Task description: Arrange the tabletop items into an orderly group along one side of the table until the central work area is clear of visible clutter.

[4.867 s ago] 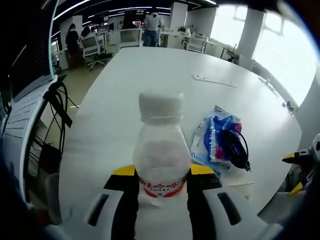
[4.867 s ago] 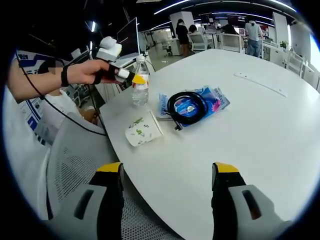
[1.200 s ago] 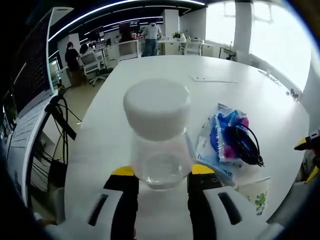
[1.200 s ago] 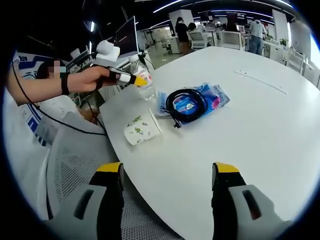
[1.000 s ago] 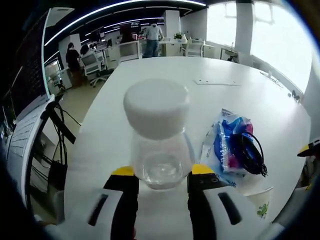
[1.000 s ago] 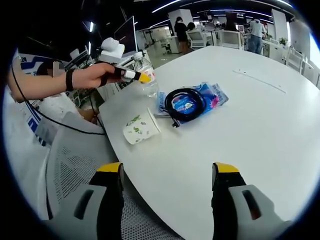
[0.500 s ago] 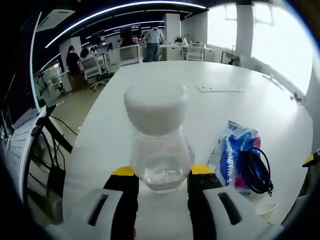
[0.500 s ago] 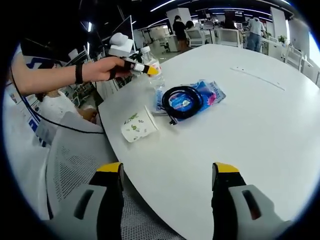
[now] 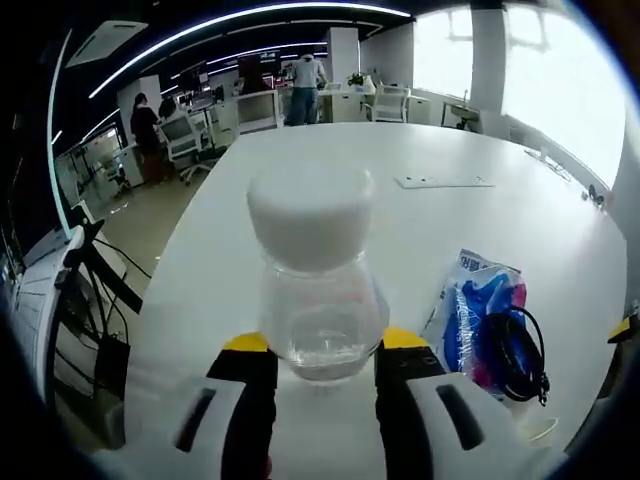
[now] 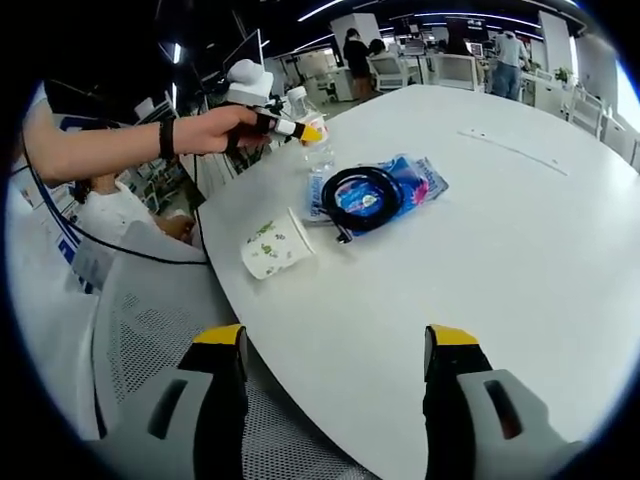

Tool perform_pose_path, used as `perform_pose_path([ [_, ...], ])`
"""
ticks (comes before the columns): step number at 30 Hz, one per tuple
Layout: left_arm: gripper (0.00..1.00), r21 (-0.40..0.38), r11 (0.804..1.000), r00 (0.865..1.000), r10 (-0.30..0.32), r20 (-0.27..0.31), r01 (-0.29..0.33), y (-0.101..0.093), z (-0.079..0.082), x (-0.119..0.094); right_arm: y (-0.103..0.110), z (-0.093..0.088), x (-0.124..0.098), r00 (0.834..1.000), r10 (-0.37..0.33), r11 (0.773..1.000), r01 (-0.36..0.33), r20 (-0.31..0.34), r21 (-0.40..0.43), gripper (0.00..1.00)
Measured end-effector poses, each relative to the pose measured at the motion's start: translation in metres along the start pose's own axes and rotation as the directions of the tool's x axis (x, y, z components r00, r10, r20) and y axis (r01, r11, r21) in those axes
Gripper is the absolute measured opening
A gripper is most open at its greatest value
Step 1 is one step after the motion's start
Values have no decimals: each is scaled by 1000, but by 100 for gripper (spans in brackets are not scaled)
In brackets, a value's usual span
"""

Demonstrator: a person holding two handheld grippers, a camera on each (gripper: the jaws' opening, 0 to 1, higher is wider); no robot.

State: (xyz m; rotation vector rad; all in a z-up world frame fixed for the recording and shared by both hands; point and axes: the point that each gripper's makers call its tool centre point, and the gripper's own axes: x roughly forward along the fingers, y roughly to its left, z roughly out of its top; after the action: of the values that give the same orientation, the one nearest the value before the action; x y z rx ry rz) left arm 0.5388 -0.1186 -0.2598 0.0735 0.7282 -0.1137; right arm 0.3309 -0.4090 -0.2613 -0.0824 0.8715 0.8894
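A clear water bottle (image 9: 318, 295) with a white cap is held tilted above the white table (image 9: 330, 170), with my left gripper (image 9: 316, 355) shut on its body. In the right gripper view the same bottle (image 10: 312, 135) and left gripper (image 10: 300, 129) hang over the table's left edge, held by a person's hand (image 10: 215, 130). A blue and pink packet (image 10: 400, 190) lies on the table with a black coiled cable (image 10: 355, 195) on it. A paper cup (image 10: 270, 250) with green print lies on its side near the edge. My right gripper (image 10: 335, 365) is open, low over the near table edge.
A flat white strip (image 9: 440, 182) lies far out on the table. A mesh chair (image 10: 150, 340) stands below the table's near edge. Office desks, chairs and standing people (image 9: 145, 105) fill the background. Cables (image 9: 95, 270) hang left of the table.
The left gripper has carried the bottle farther along the table edge, past the packet. The packet and cable now sit lower right in the left gripper view. The right gripper has hardly moved.
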Motion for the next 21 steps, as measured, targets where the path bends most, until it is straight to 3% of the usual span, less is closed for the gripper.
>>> perform_pose_path([
  [11, 38, -14, 1000, 1000, -5, -18, 5, 0, 1, 0, 2, 3, 2, 1000, 4, 1000, -4, 6, -3, 71],
  [21, 38, 25, 1000, 999, -8, -34, 9, 0, -1, 1, 1, -1, -1, 1000, -1, 1000, 1, 5, 2, 71],
])
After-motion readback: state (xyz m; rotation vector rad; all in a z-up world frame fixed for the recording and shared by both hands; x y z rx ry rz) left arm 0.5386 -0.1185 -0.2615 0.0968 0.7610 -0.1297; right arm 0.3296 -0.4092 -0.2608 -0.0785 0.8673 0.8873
